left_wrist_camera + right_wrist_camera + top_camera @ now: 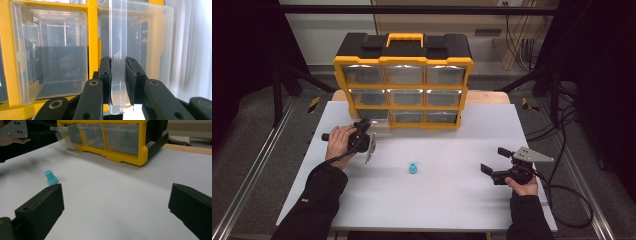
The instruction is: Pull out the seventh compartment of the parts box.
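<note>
A yellow and black drawer organizer (403,65) with clear drawers stands at the back of the white table (437,200). My left gripper (364,126) is at its bottom-left drawer (376,116), turned on its side. In the left gripper view the pads are shut on the drawer's clear handle (117,37). In the right gripper view that drawer (67,137) sticks out a little from the frame. A small blue cap-shaped piece (412,168) stands upright mid-table. My right gripper (493,160) rests open at the right, pointing left, with the blue piece (51,178) beyond its left jaw.
The table's wooden edge (492,96) shows behind the organizer on the right. Cables (569,200) trail off the table's right side. Metal rails run along the floor on the left.
</note>
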Tool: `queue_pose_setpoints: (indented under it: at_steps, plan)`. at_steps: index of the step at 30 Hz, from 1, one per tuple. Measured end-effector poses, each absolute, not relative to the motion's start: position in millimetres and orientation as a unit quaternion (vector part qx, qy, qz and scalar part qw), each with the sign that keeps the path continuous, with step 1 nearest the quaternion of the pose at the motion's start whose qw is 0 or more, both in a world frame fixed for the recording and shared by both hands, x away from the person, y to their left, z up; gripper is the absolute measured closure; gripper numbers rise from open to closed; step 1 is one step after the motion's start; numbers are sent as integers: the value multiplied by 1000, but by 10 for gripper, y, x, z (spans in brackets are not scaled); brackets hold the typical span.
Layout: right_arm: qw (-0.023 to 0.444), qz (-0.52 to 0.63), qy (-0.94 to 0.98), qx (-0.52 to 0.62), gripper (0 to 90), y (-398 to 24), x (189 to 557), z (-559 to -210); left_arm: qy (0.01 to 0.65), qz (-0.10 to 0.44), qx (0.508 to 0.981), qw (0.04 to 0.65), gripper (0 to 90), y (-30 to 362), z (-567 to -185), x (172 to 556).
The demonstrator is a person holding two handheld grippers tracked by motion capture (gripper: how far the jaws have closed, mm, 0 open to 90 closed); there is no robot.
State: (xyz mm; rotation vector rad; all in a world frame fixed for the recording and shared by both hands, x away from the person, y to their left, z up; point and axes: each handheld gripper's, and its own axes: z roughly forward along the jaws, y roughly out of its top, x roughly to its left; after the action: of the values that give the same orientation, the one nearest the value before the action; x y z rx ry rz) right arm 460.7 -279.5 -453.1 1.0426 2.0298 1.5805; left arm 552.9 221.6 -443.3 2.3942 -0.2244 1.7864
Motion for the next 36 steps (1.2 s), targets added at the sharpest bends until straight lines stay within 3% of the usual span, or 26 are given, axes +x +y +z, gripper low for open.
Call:
queue_pose_setpoints:
  at_steps: [36]
  plan:
    - [185,561,719,367,8,-2801,4608,-4529,-76,596,796,74,757,2219,-4442,5397]
